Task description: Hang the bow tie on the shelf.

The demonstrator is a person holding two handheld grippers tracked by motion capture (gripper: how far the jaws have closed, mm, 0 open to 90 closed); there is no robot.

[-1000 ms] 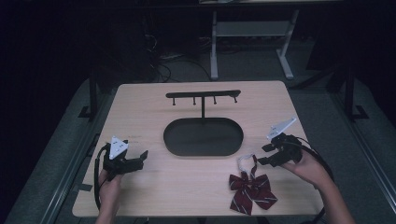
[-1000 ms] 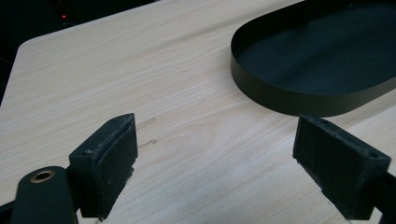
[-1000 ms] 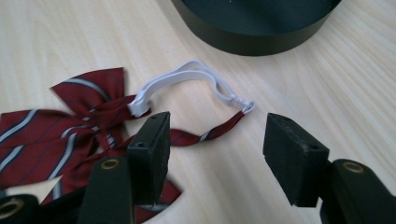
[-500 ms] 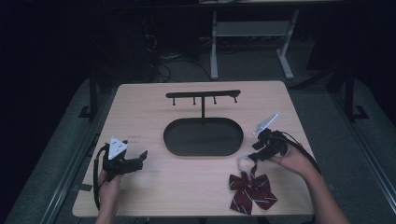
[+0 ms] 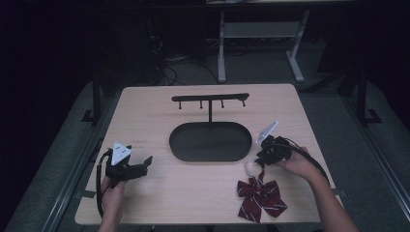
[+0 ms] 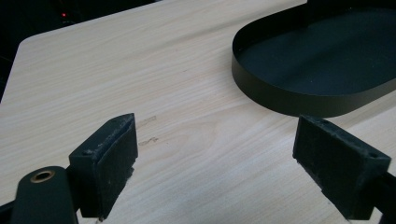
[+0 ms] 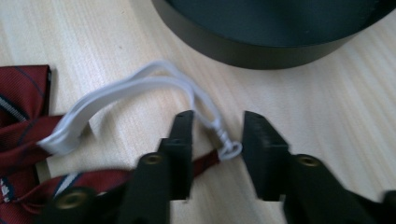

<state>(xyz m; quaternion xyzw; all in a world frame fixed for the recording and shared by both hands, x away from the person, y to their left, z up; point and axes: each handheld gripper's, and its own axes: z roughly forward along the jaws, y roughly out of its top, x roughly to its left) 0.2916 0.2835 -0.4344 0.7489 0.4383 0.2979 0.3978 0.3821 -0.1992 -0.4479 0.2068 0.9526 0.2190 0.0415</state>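
Bow tie (image 5: 261, 193), dark red with thin pale stripes, flat on wooden table (image 5: 193, 193) near front right edge, its white elastic loop (image 7: 140, 84) arching toward black oval tray (image 5: 211, 141). Right gripper (image 7: 217, 135) lowered over loop's small end hook, jaws partly spread either side, not yet pinching. Left gripper (image 6: 215, 149) low at table's front left, jaws wide apart, holding nothing. Black hook rack (image 5: 211, 98) upright behind tray.

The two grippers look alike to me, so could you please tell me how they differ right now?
The left gripper has its jaws spread wide over bare table; the right gripper has narrowed its jaws around the white elastic loop of the bow tie. The left sits away from the black tray, the right close beside it. Both are hand-held with black padded jaws.
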